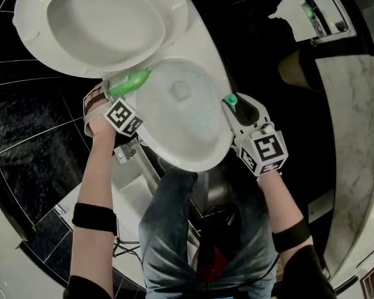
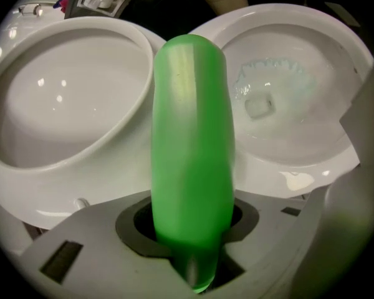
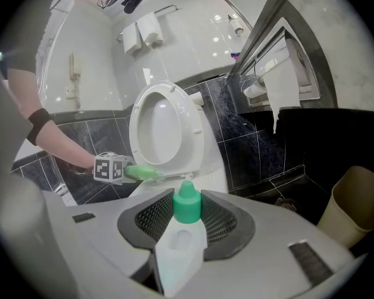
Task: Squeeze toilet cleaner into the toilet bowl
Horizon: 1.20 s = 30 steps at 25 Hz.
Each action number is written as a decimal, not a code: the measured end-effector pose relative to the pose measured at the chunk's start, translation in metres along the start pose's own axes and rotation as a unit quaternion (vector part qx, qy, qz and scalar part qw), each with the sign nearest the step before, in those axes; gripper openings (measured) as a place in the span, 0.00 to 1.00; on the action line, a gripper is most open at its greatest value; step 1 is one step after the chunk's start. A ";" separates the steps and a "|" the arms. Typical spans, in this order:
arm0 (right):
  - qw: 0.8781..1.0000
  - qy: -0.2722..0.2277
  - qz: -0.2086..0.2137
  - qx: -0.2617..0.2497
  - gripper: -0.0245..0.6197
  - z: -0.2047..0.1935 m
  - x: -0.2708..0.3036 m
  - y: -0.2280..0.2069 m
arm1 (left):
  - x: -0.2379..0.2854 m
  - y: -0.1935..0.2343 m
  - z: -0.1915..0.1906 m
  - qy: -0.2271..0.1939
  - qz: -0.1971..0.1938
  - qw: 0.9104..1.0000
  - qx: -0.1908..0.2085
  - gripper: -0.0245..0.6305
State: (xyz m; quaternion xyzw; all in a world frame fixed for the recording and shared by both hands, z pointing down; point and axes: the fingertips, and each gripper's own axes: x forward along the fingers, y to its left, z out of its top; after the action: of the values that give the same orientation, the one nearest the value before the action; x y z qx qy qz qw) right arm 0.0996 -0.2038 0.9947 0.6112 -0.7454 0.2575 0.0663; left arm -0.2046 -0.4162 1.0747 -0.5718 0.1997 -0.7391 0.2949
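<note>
Right jaws: my right gripper (image 3: 187,213) is clenched on the toilet cleaner bottle (image 3: 179,254), with the white body squeezed between the ribbed pads.
Bottle axis: it runs straight out along my jaws, and the green cap (image 3: 187,205) is at the far end, pointing away from me and slightly down.
Left jaws: my left gripper (image 2: 190,229) is clamped on a green stick (image 2: 190,136). It is rounded and long and sticks out lengthwise. I cannot tell what it is.
Bowl: the toilet bowl (image 1: 193,162) lies between my two hands. The cap sits just at its right rim, and the green stick reaches in over the far left rim.
Relation that matters: the open bowl lies left of the cap, so my right hand is the one placed to deliver. I judge the bottle needs tipping leftward and nose-down over the water before any squeeze.
Bowl wall: a pale bluish-green film (image 2: 271,80) clings to the wall above the water; it may be cleaner.
Seat: the raised seat (image 1: 31,17) stands up on the far left, behind the bowl.
Farther off: a tan bin (image 3: 355,204) is at the right, on the dark tiled floor (image 3: 262,148).
</note>
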 end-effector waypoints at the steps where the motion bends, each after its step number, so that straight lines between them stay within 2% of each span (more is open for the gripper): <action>1: 1.000 0.001 0.001 0.000 0.27 0.000 0.001 0.001 | 0.000 -0.001 -0.004 0.003 -0.001 1.000 -0.001 0.32; 15: 1.000 0.010 0.025 -0.009 0.27 0.000 0.006 0.024 | -0.008 -0.025 -0.067 0.039 -0.010 0.999 -0.020 0.32; 24: 0.998 0.024 0.057 -0.019 0.27 0.003 0.006 0.049 | -0.033 -0.053 -0.107 0.062 -0.020 0.997 -0.036 0.32; 30: 0.997 0.024 0.069 -0.032 0.27 0.006 0.001 0.059 | -0.056 -0.077 -0.120 0.062 -0.028 0.997 -0.030 0.32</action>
State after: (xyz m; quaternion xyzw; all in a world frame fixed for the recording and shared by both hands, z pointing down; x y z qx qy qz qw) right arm 0.0448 -0.2009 0.9721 0.5495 -0.7919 0.2524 0.0853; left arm -0.3264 -0.3266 1.0502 -0.5387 0.2237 -0.7748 0.2438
